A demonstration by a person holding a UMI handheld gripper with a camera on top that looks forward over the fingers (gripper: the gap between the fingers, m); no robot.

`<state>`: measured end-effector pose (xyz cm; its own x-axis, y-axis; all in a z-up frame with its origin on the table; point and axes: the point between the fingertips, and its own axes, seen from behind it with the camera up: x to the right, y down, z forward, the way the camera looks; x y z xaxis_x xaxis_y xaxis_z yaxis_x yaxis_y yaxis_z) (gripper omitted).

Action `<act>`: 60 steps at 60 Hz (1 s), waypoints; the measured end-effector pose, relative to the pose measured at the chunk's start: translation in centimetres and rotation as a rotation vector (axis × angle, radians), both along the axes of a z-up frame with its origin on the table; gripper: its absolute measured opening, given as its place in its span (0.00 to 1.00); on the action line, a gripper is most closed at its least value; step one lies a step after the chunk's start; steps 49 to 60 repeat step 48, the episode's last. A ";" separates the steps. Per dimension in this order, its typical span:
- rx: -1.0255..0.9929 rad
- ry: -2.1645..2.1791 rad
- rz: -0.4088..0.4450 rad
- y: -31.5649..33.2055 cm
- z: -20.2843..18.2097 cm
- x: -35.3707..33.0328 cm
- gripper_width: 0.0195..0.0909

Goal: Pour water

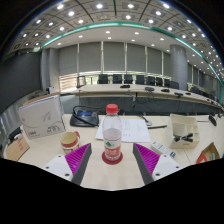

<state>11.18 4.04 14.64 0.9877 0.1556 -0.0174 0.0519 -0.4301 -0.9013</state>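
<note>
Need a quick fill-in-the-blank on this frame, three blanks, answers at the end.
The bottle has a ___ cap.
The bottle stands ___ the two fingers of the gripper, gaps either side.
The paper cup sits beside the bottle on the ___.
Answers: red; between; table

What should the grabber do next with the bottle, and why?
Probably close the gripper on the bottle. The red-capped bottle stands upright on the table between the open fingers, with a gap on each side, so nothing holds it yet. The cup waits nearby.
</note>
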 end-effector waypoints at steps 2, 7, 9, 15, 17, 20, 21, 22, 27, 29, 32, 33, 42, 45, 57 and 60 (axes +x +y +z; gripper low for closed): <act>-0.009 -0.006 -0.015 -2.2 1.0 0.3 0.93; -0.059 -0.029 -0.050 -8.7 3.0 1.0 0.93; -0.069 -0.029 -0.056 -11.4 4.0 0.9 0.93; -0.109 -0.060 -0.051 -19.7 6.5 0.7 0.92; -0.119 -0.075 -0.042 -22.2 7.2 0.8 0.92; -0.132 -0.093 -0.040 -25.7 8.1 0.8 0.92; -0.134 -0.098 -0.038 -26.8 8.3 0.8 0.92; -0.136 -0.101 -0.037 -27.8 8.6 0.8 0.93; -0.147 -0.099 -0.027 -32.5 9.7 0.3 0.93; -0.155 -0.097 -0.020 -34.0 9.9 0.1 0.93; -0.158 -0.097 -0.012 -35.6 10.0 -0.3 0.93; -0.165 -0.095 -0.011 -36.2 10.2 -0.2 0.93; -0.146 -0.119 0.002 -39.5 10.9 -0.4 0.93; -0.153 -0.116 0.014 -40.6 11.0 -1.0 0.92; -0.158 -0.103 0.022 -41.6 11.2 -1.5 0.93; -0.158 -0.103 0.022 -41.6 11.2 -1.5 0.93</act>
